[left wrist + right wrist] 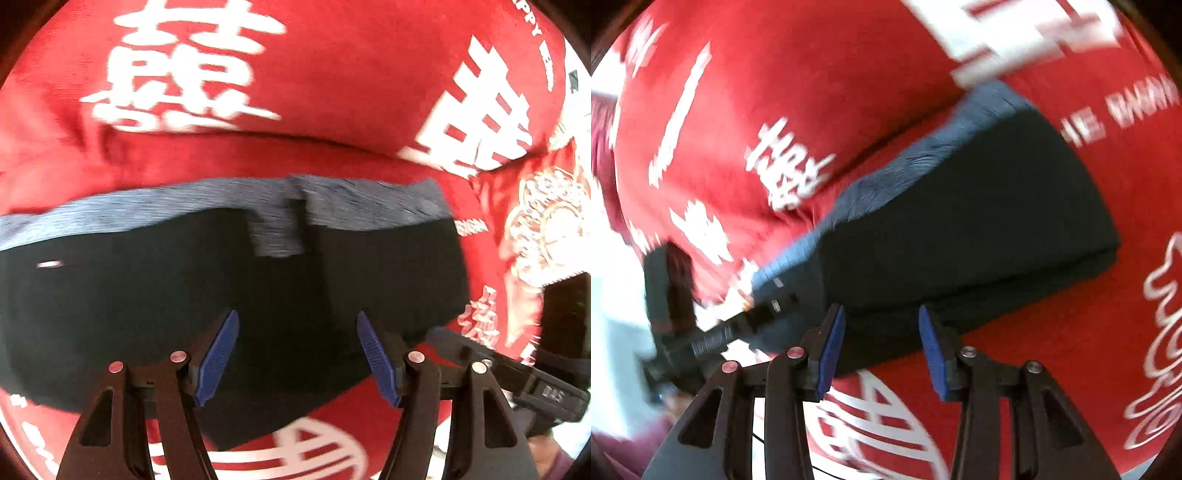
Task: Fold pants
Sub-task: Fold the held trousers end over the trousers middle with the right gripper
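Black pants with a grey waistband lie folded flat on a red cloth; in the right wrist view the pants form a thick folded stack. My left gripper hangs over the black fabric with its blue pads apart and nothing between them. My right gripper stands open at the near edge of the stack, its blue pads not pressing on the cloth. Both views are blurred.
The red cloth with large white characters covers the whole surface under the pants. The black body of the other gripper shows at the lower right in the left view, and as a black gripper body at the left in the right view.
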Demonstrator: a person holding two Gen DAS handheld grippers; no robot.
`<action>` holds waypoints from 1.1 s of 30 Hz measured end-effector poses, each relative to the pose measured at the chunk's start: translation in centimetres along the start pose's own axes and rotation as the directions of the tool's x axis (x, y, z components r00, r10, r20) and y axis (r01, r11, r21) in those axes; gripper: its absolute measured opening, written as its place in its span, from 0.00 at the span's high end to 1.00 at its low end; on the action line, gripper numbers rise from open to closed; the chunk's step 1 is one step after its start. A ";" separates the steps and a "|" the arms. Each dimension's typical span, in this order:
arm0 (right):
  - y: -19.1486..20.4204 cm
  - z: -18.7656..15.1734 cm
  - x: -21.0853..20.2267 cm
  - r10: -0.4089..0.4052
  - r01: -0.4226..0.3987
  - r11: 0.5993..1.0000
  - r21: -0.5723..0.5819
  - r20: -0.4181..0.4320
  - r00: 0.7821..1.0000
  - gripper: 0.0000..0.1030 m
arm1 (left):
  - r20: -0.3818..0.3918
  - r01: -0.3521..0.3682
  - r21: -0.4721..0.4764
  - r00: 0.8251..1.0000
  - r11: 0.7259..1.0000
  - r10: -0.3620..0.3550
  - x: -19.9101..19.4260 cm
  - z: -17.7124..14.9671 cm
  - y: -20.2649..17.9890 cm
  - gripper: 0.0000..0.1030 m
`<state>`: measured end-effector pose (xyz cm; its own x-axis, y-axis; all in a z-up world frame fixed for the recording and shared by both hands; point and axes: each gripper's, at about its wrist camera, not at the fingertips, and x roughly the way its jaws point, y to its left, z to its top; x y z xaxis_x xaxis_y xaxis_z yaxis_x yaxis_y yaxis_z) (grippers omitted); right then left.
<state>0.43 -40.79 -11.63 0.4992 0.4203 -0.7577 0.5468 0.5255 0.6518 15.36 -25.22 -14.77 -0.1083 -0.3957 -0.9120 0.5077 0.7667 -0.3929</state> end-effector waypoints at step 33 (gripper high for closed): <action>0.5 3.5 -2.9 -0.030 0.036 0.987 -0.157 0.045 0.999 0.83 | 0.157 -0.236 0.055 0.962 0.970 0.225 -1.7 -0.7 -4.3 0.40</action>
<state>1.60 -44.32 -9.00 0.5127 0.3708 -0.7744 0.4520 0.6502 0.6106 12.73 -27.49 -11.62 0.1439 -0.2872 -0.9470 0.5650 0.8095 -0.1596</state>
